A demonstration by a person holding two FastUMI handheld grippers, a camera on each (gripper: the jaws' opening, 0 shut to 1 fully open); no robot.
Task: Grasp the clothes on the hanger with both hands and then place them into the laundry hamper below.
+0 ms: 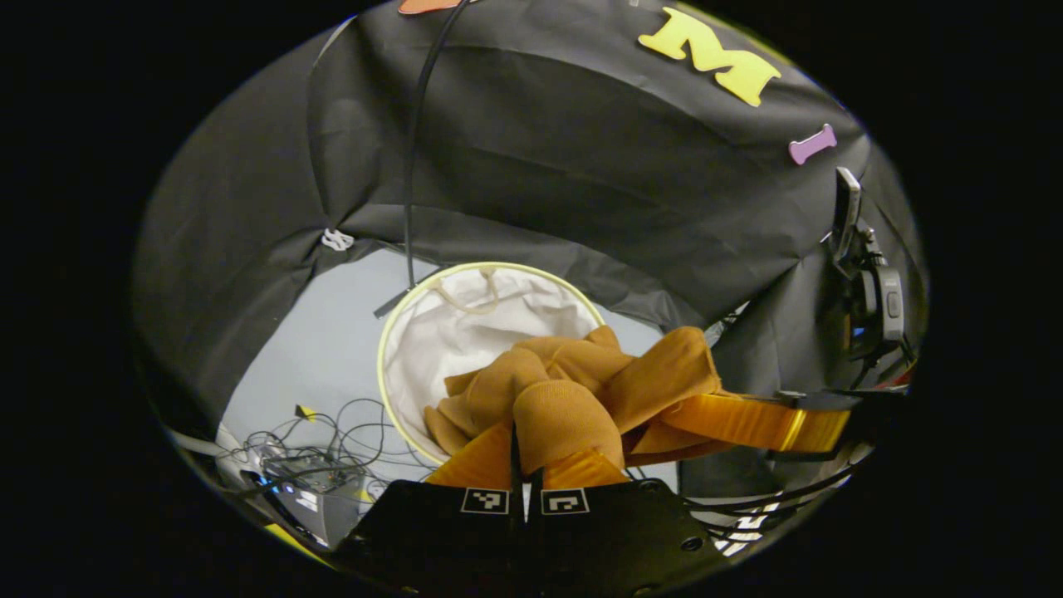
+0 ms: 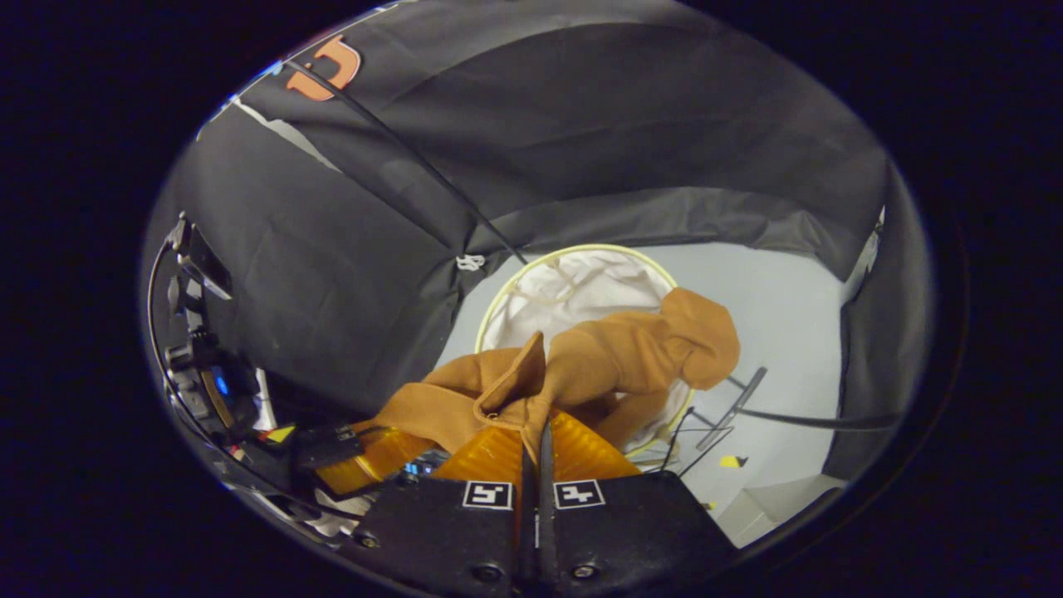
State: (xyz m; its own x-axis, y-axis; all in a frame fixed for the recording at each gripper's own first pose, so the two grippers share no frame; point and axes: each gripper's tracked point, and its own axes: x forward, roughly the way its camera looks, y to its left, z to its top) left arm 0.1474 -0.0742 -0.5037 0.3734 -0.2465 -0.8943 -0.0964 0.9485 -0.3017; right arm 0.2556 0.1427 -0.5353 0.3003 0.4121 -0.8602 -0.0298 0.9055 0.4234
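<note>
A brown garment [image 1: 565, 390] hangs bunched just above the round white laundry hamper [image 1: 465, 332] with its pale yellow rim. My left gripper [image 1: 525, 453] is shut on a fold of it. From the right, the right gripper's finger [image 1: 747, 419] reaches into the same cloth. In the right gripper view the brown garment [image 2: 631, 353] drapes over the near rim of the hamper [image 2: 573, 282], and my right gripper [image 2: 538, 428] is shut on a pinched edge of it. The left gripper's fingers [image 2: 365, 453] hold the cloth at the lower left.
The hamper stands on a grey floor [image 1: 332, 332] against the black cloth wall. A tangle of cables and a small box [image 1: 307, 469] lie left of it. A black cable [image 1: 411, 166] runs down the wall. A device on a mount [image 1: 864, 274] stands at the right.
</note>
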